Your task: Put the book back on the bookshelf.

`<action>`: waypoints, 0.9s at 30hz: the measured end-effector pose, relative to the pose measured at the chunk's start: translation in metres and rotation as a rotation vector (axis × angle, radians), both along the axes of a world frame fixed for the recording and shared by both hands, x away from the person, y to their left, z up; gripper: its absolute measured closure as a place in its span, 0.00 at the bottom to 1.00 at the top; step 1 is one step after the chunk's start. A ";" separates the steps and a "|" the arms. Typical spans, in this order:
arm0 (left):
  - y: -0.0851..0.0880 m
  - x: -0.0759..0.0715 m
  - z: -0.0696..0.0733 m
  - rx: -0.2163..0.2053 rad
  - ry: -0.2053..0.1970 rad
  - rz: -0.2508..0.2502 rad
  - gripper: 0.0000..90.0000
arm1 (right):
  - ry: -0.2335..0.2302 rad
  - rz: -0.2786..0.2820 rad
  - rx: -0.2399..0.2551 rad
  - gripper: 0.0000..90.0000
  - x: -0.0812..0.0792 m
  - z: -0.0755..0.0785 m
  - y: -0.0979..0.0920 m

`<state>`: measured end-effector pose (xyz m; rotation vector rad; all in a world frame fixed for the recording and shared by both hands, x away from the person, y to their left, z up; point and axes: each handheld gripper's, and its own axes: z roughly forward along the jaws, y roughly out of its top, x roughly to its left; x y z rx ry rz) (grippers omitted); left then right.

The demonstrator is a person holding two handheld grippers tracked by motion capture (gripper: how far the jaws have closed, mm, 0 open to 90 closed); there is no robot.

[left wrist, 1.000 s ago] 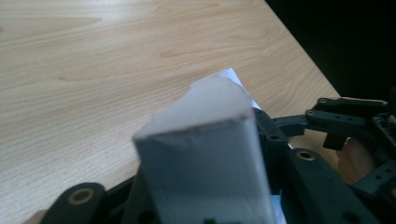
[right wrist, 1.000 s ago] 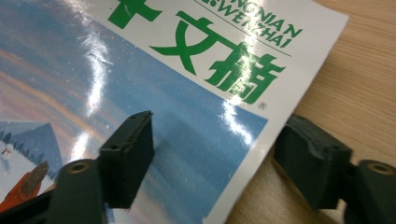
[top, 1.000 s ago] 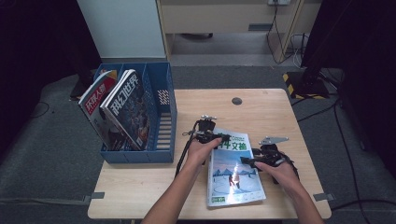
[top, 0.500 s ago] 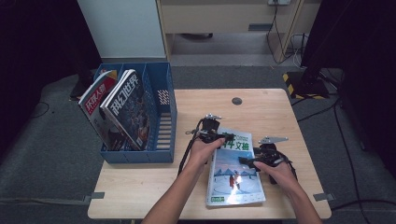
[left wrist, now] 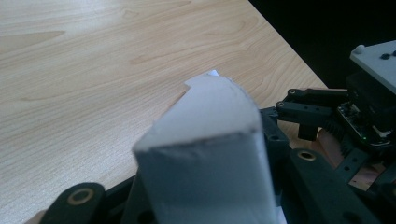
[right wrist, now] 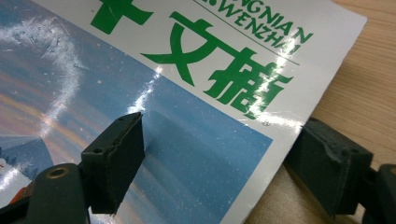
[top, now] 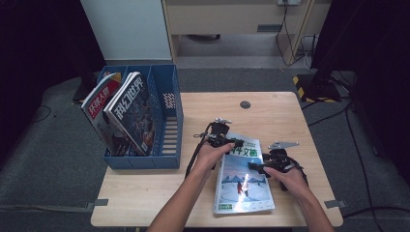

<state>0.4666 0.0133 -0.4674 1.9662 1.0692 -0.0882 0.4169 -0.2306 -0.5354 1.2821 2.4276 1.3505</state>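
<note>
The magazine (top: pixel 244 179) lies flat on the wooden table (top: pixel 145 198), cover up, in the near right half, with a green title on white at its far end and a blue snow scene below.

The left gripper (top: pixel 231 143) is at the magazine's far left corner. In the left gripper view a thick bundle of white page edges (left wrist: pixel 210 154) sits between its two black jaws, lifted clear of the table (left wrist: pixel 93 70). The jaws are clamped on this corner of the magazine, having just eased slightly wider while keeping the pages between them. The right gripper (left wrist: pixel 327 121) appears farther off at the right of this view.

The right gripper (top: pixel 263 166) rests at the magazine's right edge, about halfway along. In the right gripper view its jaws stand apart: one pad (right wrist: pixel 116 158) is over the glossy cover (right wrist: pixel 187 140), the other is beyond the right edge, over the bare table (right wrist: pixel 359 93). The jaws have just been closing, with the edge of the magazine between them, and neither pad presses on it.

A blue file rack (top: pixel 167 140) stands at the left of the table, holding two upright magazines (top: pixel 121 116) that lean in its left compartments. A small round dark grommet (top: pixel 245 104) sits at the far middle of the tabletop.
</note>
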 end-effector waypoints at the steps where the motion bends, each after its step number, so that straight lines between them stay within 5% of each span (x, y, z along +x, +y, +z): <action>1: 0.000 0.000 0.000 0.001 0.002 -0.002 0.73 | -0.001 0.001 -0.003 0.23 0.000 0.000 0.000; 12: 0.001 -0.006 0.011 -0.007 -0.038 0.005 0.78 | 0.010 0.002 0.014 0.22 0.000 0.004 -0.004; 27: 0.005 -0.018 0.051 -0.030 -0.143 -0.032 0.81 | -0.119 -0.002 0.070 0.28 -0.007 0.027 -0.010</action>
